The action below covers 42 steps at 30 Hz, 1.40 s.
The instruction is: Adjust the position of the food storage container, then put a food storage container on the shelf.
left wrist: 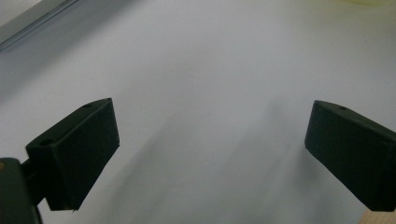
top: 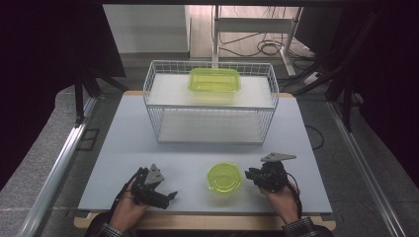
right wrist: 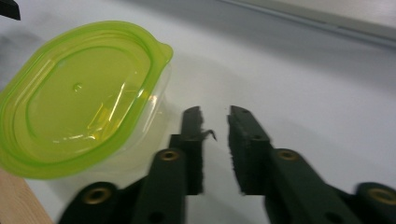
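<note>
— What is hard to make out here?

— In the right gripper view the round green-lidded container point(right wrist: 79, 100) is cut off at the left edge and its clear lower wall blurs into the counter point(right wrist: 303, 84). In the high view the right tool point(top: 251, 175) is a dark lump and its gap is too small to read there.

— How do the hands sit?

— The right hand point(top: 282, 197) holds its tool level, pointing left at the container point(top: 224, 177), just beside it and apart. Its jaws stand slightly parted with nothing between them. The left hand point(top: 129, 203) holds the left tool point(top: 172, 196) low, pointing right, released, jaws wide over bare counter.

— And room to move?

— The container stands near the counter's front edge, between the tools. Behind lies open surface up to the wire basket point(top: 153, 94), which holds a rectangular green-lidded box point(top: 214, 80).
</note>
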{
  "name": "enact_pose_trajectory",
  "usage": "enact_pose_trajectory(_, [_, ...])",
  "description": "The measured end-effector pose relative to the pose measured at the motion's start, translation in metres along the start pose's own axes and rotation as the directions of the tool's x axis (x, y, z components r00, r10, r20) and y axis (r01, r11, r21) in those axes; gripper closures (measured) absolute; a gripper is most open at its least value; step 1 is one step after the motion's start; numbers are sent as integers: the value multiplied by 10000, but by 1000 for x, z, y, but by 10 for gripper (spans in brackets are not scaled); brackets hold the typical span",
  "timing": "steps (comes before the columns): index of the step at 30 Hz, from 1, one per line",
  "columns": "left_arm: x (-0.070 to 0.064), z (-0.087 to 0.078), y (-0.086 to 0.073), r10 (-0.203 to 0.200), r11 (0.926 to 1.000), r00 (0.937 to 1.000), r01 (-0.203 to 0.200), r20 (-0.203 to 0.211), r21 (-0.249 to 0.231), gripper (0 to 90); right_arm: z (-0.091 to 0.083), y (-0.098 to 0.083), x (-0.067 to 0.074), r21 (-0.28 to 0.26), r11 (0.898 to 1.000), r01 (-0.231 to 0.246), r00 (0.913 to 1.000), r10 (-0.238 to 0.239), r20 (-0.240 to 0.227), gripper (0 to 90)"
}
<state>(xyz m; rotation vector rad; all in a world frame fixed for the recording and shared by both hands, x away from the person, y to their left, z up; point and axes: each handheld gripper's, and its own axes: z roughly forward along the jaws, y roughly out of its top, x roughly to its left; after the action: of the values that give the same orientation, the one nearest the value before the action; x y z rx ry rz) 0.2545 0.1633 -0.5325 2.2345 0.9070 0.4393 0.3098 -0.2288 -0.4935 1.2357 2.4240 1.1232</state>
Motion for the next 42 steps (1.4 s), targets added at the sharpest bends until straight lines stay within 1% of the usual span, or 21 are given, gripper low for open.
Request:
enact_pose_trajectory(1, [0, 0, 0, 32, 10000, 10000, -32, -26, 3, 27, -2, -1, 0, -87, 9999, 70, 9999, -69, 78, 565])
enact_pose_trajectory(3, [0, 0, 0, 69, 10000, 10000, -69, -53, 6, 27, -4, -3, -2, -147, 9998, 159, 9999, -160, -24, 398])
enact_pose_trajectory(5, [0, 0, 0, 70, 10000, 9999, -70, -82, 7, 26, -5, -7, -8, -150, 9997, 199, 9997, -201, -164, 278])
enact_pose_trajectory(7, [0, -1, 0, 70, 10000, 9999, -70, -75, -26, 26, -5, -8, -14, -171, 9998, 123, 9997, -127, -224, 223])
enact_pose_trajectory(9, [0, -1, 0, 81, 10000, 9999, -82, -74, -25, 26, -6, -9, -17, -340, 9994, 37, 9997, -46, -251, 176])
enact_pose_trajectory(11, [0, 0, 0, 117, 9999, 9999, -117, -78, 5, 25, -8, -8, -18, -634, 9980, -81, 9992, 57, -394, 136])
enact_pose_trajectory(13, [-1, 0, 0, 147, 9999, 9999, -147, -85, 23, 25, -9, -8, -19, -755, 9970, -159, 9987, 122, -493, 104])
enact_pose_trajectory(15, [0, 0, 0, 157, 9999, 9998, -157, -89, 0, 24, -9, -8, -18, -798, 9968, -92, 9989, 56, -457, 83])
enact_pose_trajectory(18, [0, 0, 0, 177, 9998, 9998, -177, -96, 12, 24, -10, -7, -17, -898, 9960, -32, 9983, -20, -582, 46])
enact_pose_trajectory(22, [0, 0, 0, 178, 9998, 9998, -178, -113, 18, 24, -11, -6, -15, -986, 9949, -196, 9982, 139, -584, 13])
enact_pose_trajectory(26, [0, 0, 0, 199, 9998, 9997, -198, -146, 33, 24, -12, -3, -13, -1120, 9934, -259, 9979, 189, -625, 11])
enact_pose_trajectory(29, [1, 0, 0, 232, 9997, 9995, -231, -221, 62, 24, -11, -1, -12, -1044, 9944, -173, 9976, 101, -690, 13])
enact_pose_trajectory(30, [1, 0, 1, 241, 9997, 9994, -239, -240, 68, 25, -11, 0, -11, -1021, 9948, -67, 9975, -6, -712, 13])
enact_pose_trajectory(32, [1, 0, 1, 190, 9998, 9995, -189, -241, 51, 24, -10, 1, -10, -947, 9955, -74, 9969, -1, -788, 13])
enact_pose_trajectory(35, [0, 0, 1, 273, 9996, 9993, -270, -274, 96, 24, -9, 3, -7, -891, 9960, -15, 9965, -59, -831, 12])
enact_pose_trajectory(38, [-1, 0, 1, 317, 9994, 9991, -314, -275, 117, 24, -7, 6, -6, -804, 9963, -289, 9943, 204, -1051, 11])
enact_pose_trajectory(41, [-1, 0, 2, 387, 9991, 9988, -382, -308, 155, 24, -7, 8, -4, -730, 9965, -416, 9913, 320, -1281, 15])
enact_pose_trajectory(42, [-1, 0, 2, 369, 9993, 9988, -365, -316, 129, 24, -6, 9, -3, -698, 9966, -432, 9910, 339, -1297, 29])
